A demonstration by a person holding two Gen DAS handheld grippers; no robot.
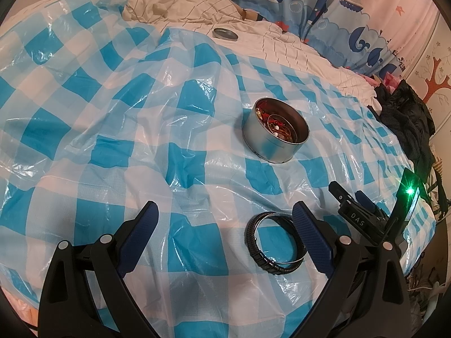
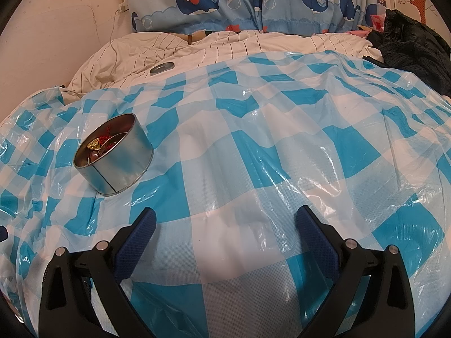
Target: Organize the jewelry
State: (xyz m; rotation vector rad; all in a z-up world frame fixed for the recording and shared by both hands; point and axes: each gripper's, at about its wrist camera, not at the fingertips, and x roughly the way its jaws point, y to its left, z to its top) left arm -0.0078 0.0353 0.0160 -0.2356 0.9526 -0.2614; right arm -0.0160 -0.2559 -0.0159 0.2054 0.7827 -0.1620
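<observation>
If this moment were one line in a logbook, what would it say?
left gripper: open, bracelets lying by its right finger | right gripper: open, empty | tin: lid off, holds jewelry | lid: apart on bedsheet

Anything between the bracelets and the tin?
No. In the left wrist view, only bare checkered plastic sheet separates the bracelets from the open tin. The left tool is open, near the bracelets.

Shiny metal tin (image 1: 275, 132), glossy plastic sheet (image 1: 112, 118)

Both wrist cameras look forward and down, close over the checkered sheet (image 1: 197, 146), sharing the tin (image 2: 114, 159).
</observation>
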